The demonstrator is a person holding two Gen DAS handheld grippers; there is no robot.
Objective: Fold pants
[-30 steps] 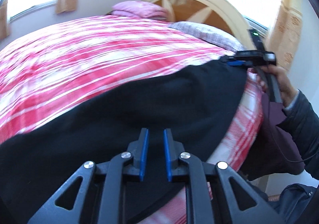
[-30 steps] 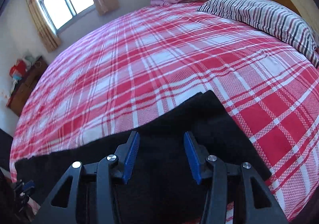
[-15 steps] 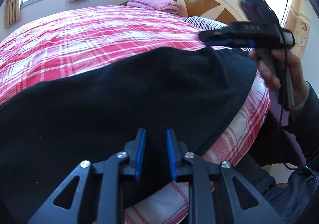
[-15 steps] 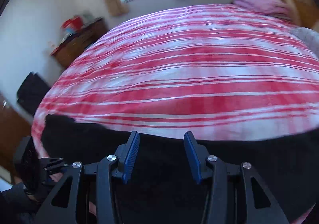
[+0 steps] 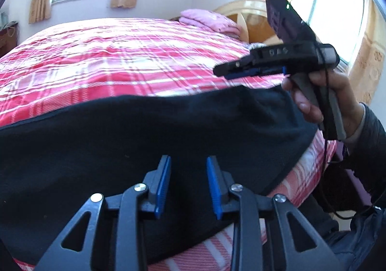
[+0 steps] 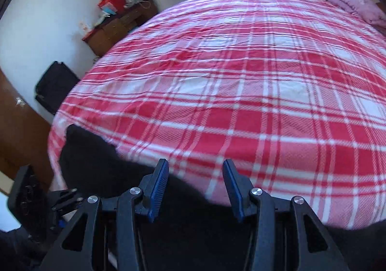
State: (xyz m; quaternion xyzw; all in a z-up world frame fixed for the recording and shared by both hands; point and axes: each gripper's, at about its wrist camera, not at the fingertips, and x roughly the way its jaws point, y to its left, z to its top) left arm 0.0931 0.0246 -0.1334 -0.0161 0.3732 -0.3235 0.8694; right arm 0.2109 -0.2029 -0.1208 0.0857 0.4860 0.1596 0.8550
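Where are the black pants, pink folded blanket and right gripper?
black pants (image 5: 135,140): left wrist view, on the flat middle of the cloth.
pink folded blanket (image 5: 208,20): left wrist view, on its top layer.
right gripper (image 5: 220,72): left wrist view, at the tips of its fingers.

Black pants (image 5: 149,140) lie spread flat along the bed's near edge.
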